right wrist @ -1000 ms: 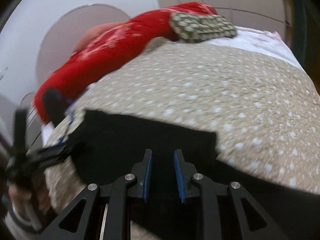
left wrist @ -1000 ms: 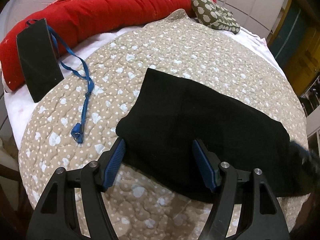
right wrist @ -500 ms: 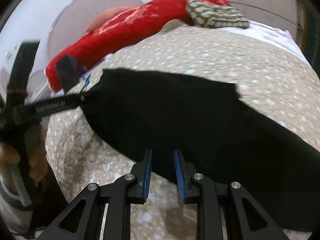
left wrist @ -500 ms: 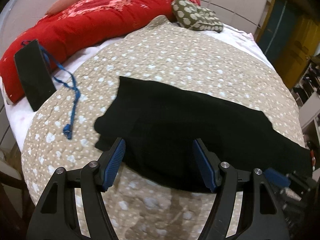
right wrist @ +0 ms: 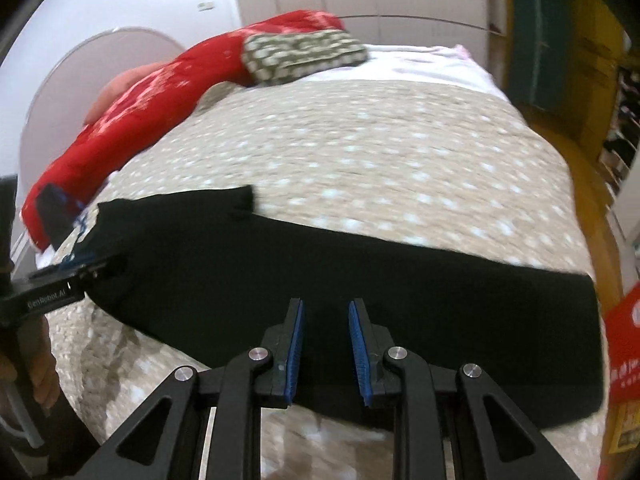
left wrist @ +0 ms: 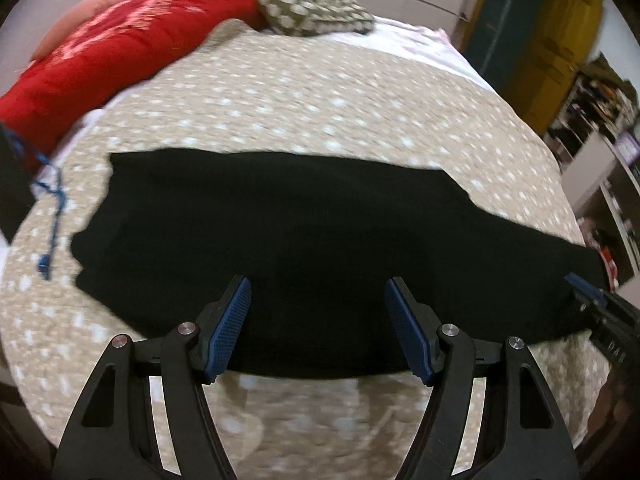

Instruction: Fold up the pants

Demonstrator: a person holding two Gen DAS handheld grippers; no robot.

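Observation:
Black pants [left wrist: 300, 220] lie flat and stretched out sideways on a beige dotted quilt [left wrist: 320, 100]. My left gripper [left wrist: 318, 282] hovers over their near edge, left of the middle, jaws wide open and empty. My right gripper [right wrist: 326, 304] hangs over the near edge further right, its blue pads a narrow gap apart with no cloth pinched between them. In the left wrist view the right gripper's tip [left wrist: 588, 292] shows at the pants' right end. The right wrist view catches the left gripper [right wrist: 112, 266] by the pants' left end [right wrist: 132, 248], held in a hand.
A red blanket [left wrist: 140, 40] and a green dotted pillow [left wrist: 312, 12] lie along the far side of the bed. A black pouch [left wrist: 12, 192] with a blue lanyard [left wrist: 56, 216] sits at the left. Shelves and a yellow door [left wrist: 560, 40] stand beyond the right edge.
Both grippers have slid to the right along the pants' near edge and drawn back a little. The pants lie where they were. Neither jaw gap has changed.

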